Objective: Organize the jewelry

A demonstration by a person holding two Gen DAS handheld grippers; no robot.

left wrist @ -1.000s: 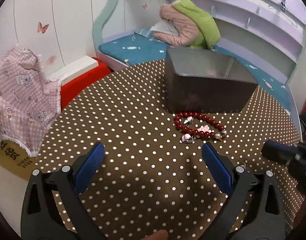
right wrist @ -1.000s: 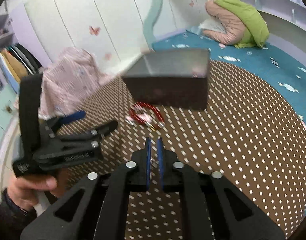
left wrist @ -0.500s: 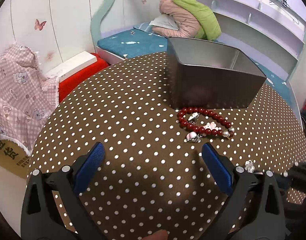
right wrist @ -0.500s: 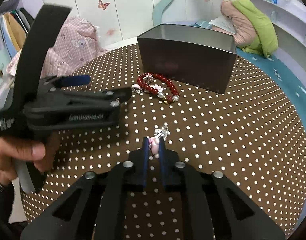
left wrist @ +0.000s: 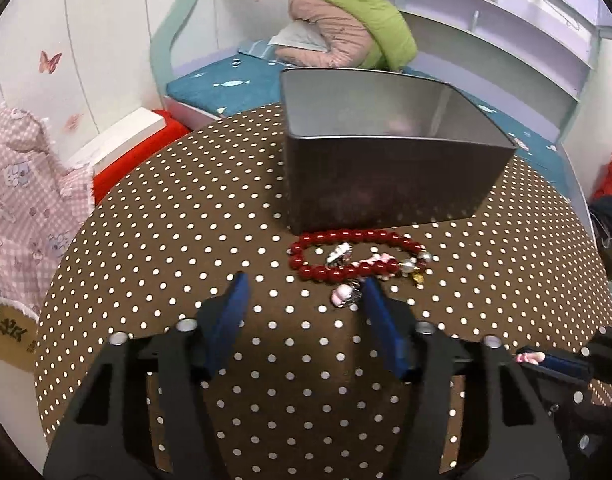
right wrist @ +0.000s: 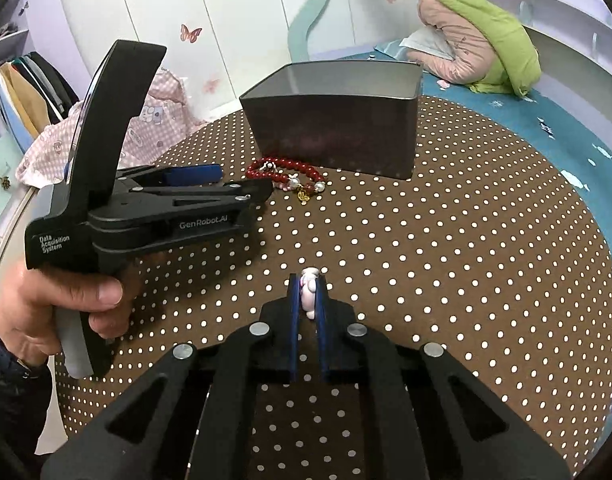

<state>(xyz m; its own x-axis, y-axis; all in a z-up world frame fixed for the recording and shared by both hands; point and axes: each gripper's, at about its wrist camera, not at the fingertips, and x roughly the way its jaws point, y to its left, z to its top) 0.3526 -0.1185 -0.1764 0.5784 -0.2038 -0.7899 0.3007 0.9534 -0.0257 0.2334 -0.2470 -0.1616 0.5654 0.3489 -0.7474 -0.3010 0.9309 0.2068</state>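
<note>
One metal tin [left wrist: 386, 176], one red bead bracelet [left wrist: 346, 254], two pink charms [right wrist: 309, 292], two grippers [left wrist: 301, 300]

Surface [left wrist: 177, 240] under brown cloth with white polka dots, matt, smooth. Metal tin [left wrist: 386, 184] with dull grey brushed walls, faint sheen inside. Bracelet [left wrist: 346, 256] of glossy dark-red beads, with pearly beads and small gold-coloured charm. Pink charm [right wrist: 309, 292] glossy, smooth like glazed plastic, pinched in right gripper [right wrist: 307, 296]. Left gripper [left wrist: 301, 308] of matt black plastic, with blue rubbery pads [left wrist: 235, 312] and bare metal screw heads. Pink checked cloth [left wrist: 21, 200] soft, printed with cartoon bears. Quilted jacket [left wrist: 346, 32] pink and green, slightly shiny fabric.
</note>
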